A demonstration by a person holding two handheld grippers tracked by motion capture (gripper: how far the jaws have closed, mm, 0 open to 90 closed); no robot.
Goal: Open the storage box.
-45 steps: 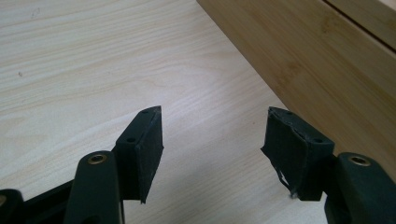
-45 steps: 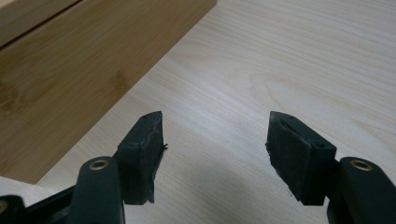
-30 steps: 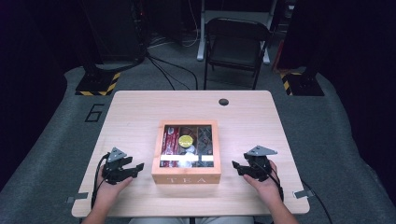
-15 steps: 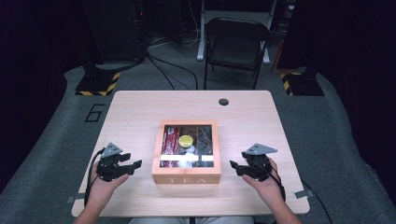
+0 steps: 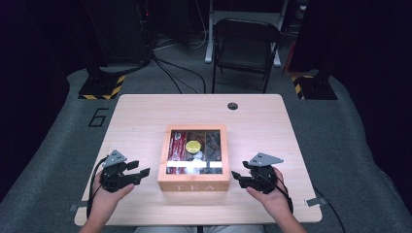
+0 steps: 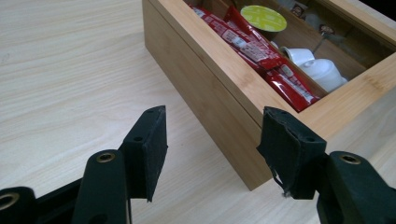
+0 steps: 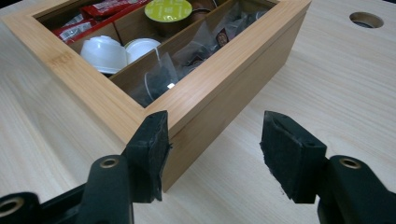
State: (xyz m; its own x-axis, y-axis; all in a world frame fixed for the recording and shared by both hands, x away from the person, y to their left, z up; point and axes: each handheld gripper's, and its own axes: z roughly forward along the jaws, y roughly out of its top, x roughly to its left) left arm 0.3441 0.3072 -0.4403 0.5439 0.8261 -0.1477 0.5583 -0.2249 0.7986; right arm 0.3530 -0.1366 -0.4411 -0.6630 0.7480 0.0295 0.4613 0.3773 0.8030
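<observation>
Between the 2 grippers, on the pale wooden table (image 5: 145, 116), sits the bamboo tea box (image 5: 194, 179), lid shut over a clear window. The left gripper (image 5: 138, 174) and the right gripper (image 5: 238, 175) flank its near corners; each pair of jaws stands apart with nothing between the pads, and both have just been closing a little. In the left gripper view the box corner (image 6: 261, 126) lies just ahead of one jaw; in the right gripper view the other corner (image 7: 159, 116) sits just behind a jaw tip. The box looks stiff, fairly heavy and smooth-sided, so a squeeze from both side walls low down should hold best; the lid edge may lift instead. Beyond the table stand a folding chair (image 5: 245, 43) and dark curtained surroundings.
</observation>
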